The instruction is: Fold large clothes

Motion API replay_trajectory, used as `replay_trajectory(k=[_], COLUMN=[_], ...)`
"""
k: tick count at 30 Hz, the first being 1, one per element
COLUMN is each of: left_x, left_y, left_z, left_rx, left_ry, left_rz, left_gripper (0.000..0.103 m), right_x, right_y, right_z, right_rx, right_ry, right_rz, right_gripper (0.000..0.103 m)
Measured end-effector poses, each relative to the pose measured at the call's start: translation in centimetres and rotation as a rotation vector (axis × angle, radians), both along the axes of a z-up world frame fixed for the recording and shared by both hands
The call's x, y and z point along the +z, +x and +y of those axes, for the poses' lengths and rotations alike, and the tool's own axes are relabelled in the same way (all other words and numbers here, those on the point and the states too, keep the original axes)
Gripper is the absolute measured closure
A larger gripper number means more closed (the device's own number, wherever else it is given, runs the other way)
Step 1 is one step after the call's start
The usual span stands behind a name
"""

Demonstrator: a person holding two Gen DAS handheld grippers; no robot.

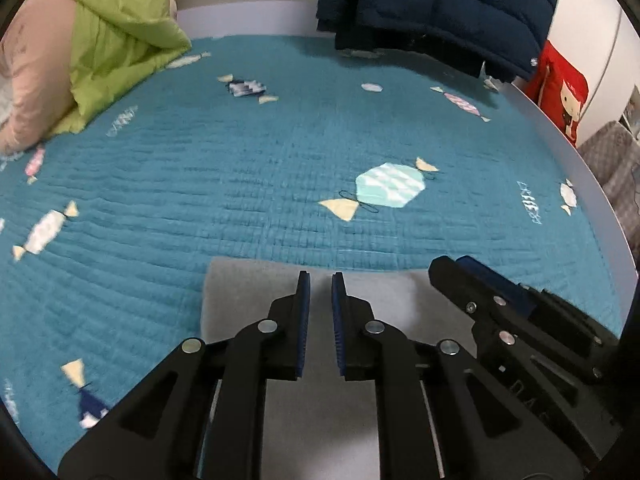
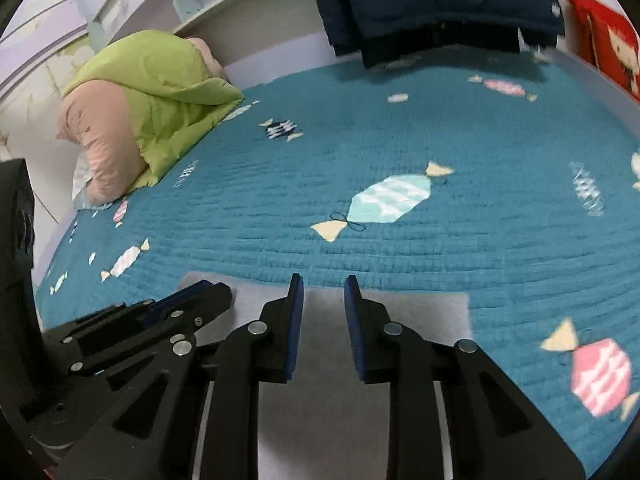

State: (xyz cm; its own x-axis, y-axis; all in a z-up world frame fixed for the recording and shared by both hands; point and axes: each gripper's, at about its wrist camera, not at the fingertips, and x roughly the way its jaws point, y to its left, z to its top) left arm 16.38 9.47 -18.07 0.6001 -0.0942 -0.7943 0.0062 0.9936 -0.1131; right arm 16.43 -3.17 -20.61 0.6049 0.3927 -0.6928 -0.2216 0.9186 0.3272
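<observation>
At the bottom of the left wrist view, the left gripper [image 1: 321, 280] stands with its two black fingers and blue pads a little spread, and nothing is between them. Under it lies a flat pale grey folded cloth [image 1: 256, 300], in the lower centre of the frame. In the lower right of this frame the right gripper [image 1: 460, 266] comes in from the side; from here I cannot tell how its fingers stand. The right wrist view shows it [image 2: 323, 282] spread wider, also holding nothing, above the same grey cloth [image 2: 420, 312].

The cloth lies on a teal quilted bed cover [image 1: 240, 184] with a candy pattern. In the upper left is a rolled green and pink duvet [image 1: 108, 40]. At the top of the frame hangs a dark navy padded jacket [image 1: 440, 8], and at the upper right is a red cushion [image 1: 560, 88].
</observation>
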Motion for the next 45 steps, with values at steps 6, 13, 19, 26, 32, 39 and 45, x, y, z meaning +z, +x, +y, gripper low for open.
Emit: replay_trajectory(k=[6,13,19,26,32,39,45], left_x=[-4.3,-3.9,-1.7,1.3,0.6,-2.9,-4.1], left_y=[1.5,1.1,0.3,-2.2,-4.3,-5.3,-6.5], left_z=[0.8,2.0,3.2,4.1,-0.3,1.9,8.5], left_rx=[-0.006,-0.025,0.1,0.1,-0.029,0.024,0.187], left_ry=[0.015,0.053,0.193,0.121,-0.027,0.043,0.162], left_rz=[0.02,0.012,-0.012,-0.026,0.011,0.084,0.161], left_gripper=[0.097,0.1,0.1,0.099,0.099,0.1,0.097], right_x=[-3.7,-2.8,0.1,4.1,3.8,-1.2,-0.5], right_y=[0.6,-0.3,-2.4,-4.1,-4.0,-4.5,-5.9], right_z=[-0.5,-4.6,-8.6,-10.3,-3.6,-4.1,-10.4], right_rx=[0.044,0.068,-0.095,-0.094,0.108,0.143,-0.039], right_ry=[-0.047,-0.014,-0.192,-0.021,0.101,0.044,-0.047], right_rz=[0.06,0.042,-0.035,-0.056,0.015,0.143,0.142], right_gripper=[0.091,0.103,0.099,0.097,0.097,0.103,0.098])
